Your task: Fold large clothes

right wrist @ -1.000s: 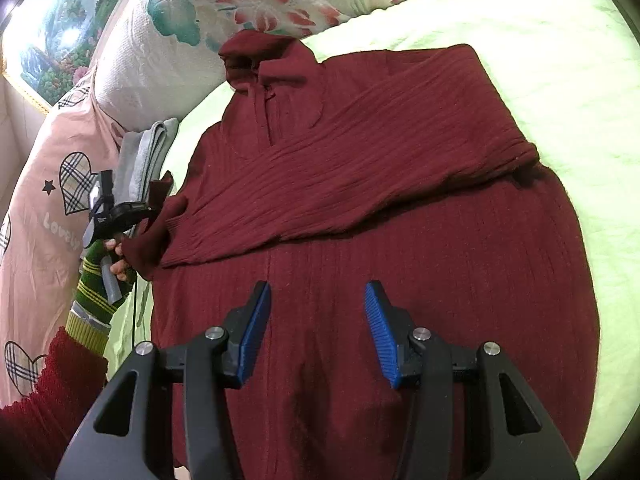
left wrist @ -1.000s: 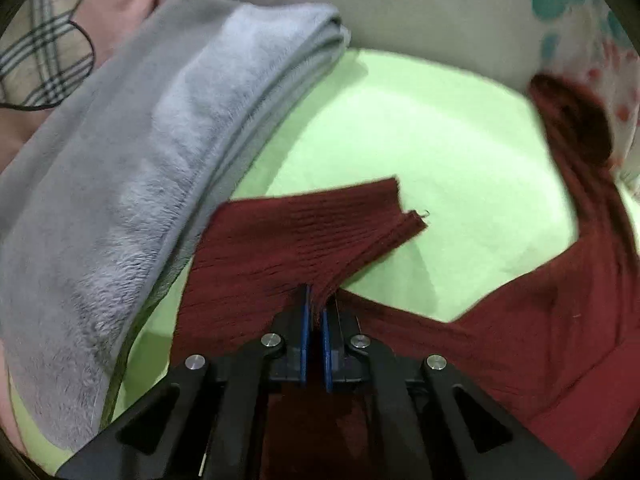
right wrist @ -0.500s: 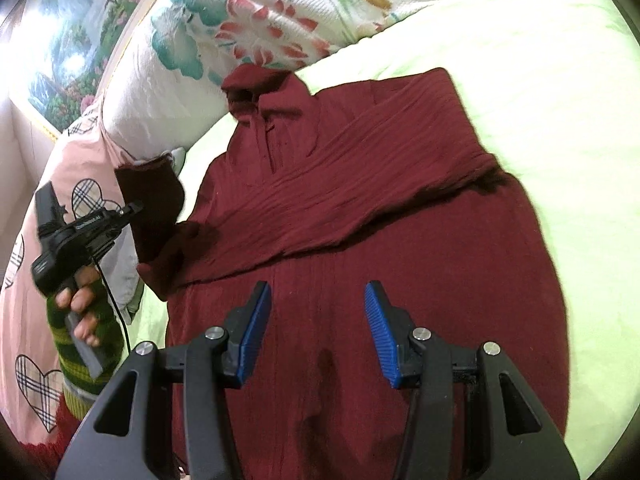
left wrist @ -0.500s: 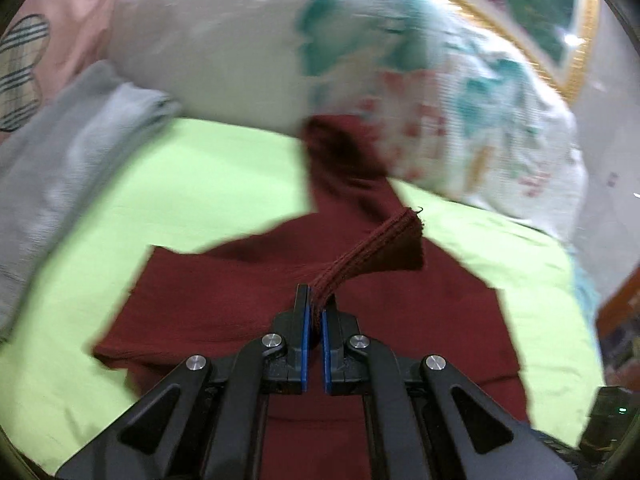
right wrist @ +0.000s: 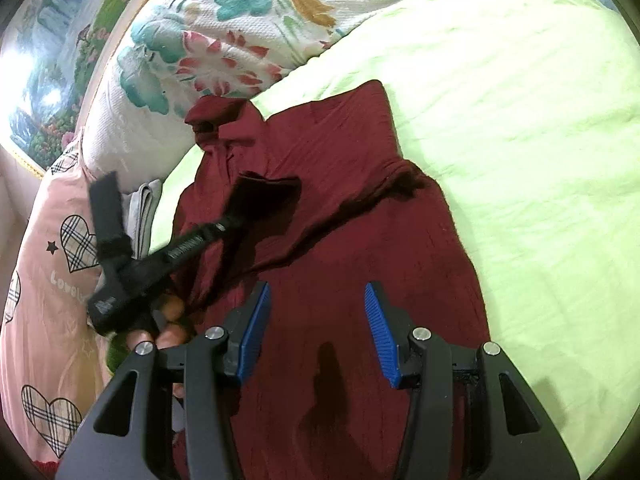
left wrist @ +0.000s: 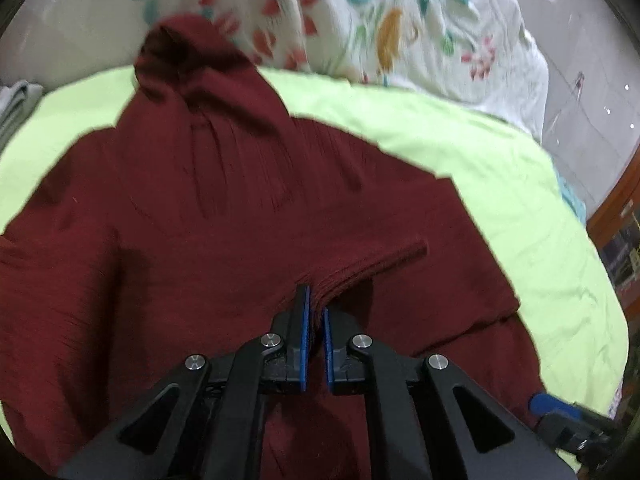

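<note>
dark red sweater point(right wrist: 360, 248) spread on green sheet point(right wrist: 520, 120), collar toward 11 o'clock by floral pillow point(right wrist: 208, 52). left gripper point(left wrist: 314, 300) pinching sleeve cuff point(left wrist: 372, 268) above sweater body, jaws starting to part. right gripper point(right wrist: 316, 320) half open, empty, over hem.

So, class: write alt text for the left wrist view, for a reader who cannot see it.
The left gripper, jaws just starting to open, pinches a cuff of a dark red sweater spread on a lime green sheet. A floral quilt lies bunched behind it.
</note>
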Demonstrator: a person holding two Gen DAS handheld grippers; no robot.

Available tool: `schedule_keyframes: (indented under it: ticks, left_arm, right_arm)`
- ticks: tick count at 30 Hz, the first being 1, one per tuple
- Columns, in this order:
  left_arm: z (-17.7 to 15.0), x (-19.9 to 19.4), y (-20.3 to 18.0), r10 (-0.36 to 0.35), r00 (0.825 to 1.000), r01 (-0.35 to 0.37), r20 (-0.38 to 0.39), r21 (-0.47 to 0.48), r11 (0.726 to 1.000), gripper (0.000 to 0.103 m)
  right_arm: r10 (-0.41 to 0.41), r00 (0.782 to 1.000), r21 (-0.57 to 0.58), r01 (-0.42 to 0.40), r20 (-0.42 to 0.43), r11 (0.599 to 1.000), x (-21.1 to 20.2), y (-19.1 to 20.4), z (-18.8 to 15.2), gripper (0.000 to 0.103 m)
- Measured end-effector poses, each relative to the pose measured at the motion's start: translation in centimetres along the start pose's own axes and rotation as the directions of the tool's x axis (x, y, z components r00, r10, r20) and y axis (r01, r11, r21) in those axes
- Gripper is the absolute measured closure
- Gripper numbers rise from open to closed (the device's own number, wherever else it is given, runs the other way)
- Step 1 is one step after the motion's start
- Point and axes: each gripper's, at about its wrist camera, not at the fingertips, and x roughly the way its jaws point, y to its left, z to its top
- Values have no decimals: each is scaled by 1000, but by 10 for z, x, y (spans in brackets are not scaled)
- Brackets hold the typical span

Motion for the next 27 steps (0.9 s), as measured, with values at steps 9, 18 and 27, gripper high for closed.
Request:
schedule_keyframes:
  ticks: [9, 18, 27]
  left_arm:
    - [-49, -70, 35, 24, 998, -25, 57, 6, 1000, 55]
    - [-101, -134, 169, 392, 919, -375, 45, -203, 904, 55]
    - [-102, -112, 210, 360, 933, -347, -2, -274, 897, 55]
  right_arm:
    - [20, 1000, -21, -20, -13, 1000, 29, 22, 27, 47]
    - [-45, 999, -96, 42, -27, 995, 77, 42, 61, 47]
    - [-159, 982, -199, 136, -103, 971, 143, 53, 68, 56]
